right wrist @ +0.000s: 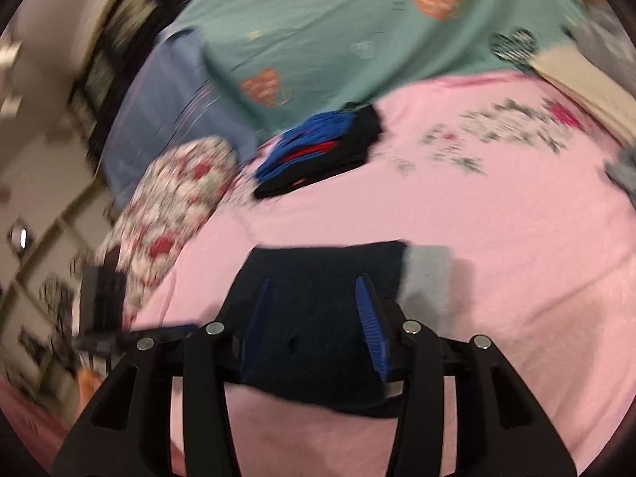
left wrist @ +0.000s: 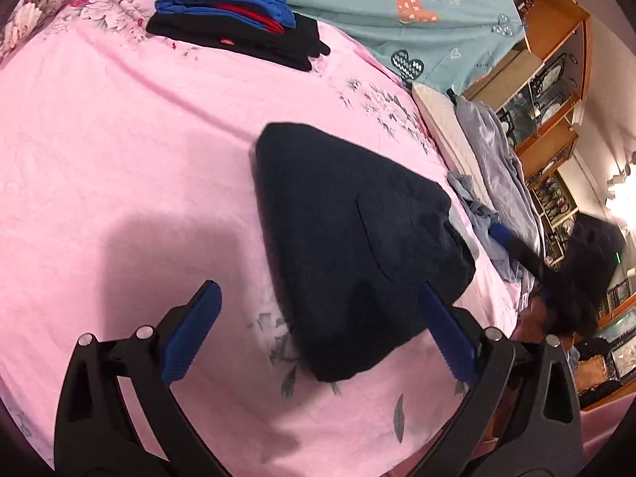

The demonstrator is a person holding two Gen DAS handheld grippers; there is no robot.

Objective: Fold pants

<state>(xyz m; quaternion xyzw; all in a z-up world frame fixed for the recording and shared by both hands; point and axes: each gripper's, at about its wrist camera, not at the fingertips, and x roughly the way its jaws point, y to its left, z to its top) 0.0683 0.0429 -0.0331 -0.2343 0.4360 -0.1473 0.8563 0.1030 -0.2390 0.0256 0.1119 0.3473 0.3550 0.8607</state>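
Observation:
The dark navy pants [left wrist: 349,246] lie folded into a compact wedge on the pink floral sheet [left wrist: 119,159], with a strip of grey waistband lining [right wrist: 427,278] showing at one end. My left gripper [left wrist: 318,286] hovers open over the near corner of the pants, its blue pads wide apart and holding nothing. My right gripper [right wrist: 312,280] is open above the pants [right wrist: 318,338]; the cloth lies flat beneath its fingers and is not pinched. In the left wrist view one of its blue fingers [left wrist: 501,234] shows, blurred, beyond the far edge of the pants.
A stack of folded blue, red and black clothes [left wrist: 234,20] sits farther back on the bed. A teal quilt with hearts [left wrist: 397,20] lies behind it. A floral pillow [right wrist: 175,206] is on one side and a heap of grey-blue garments [left wrist: 489,167] on the other. Wooden shelves [left wrist: 552,91] stand past the bed.

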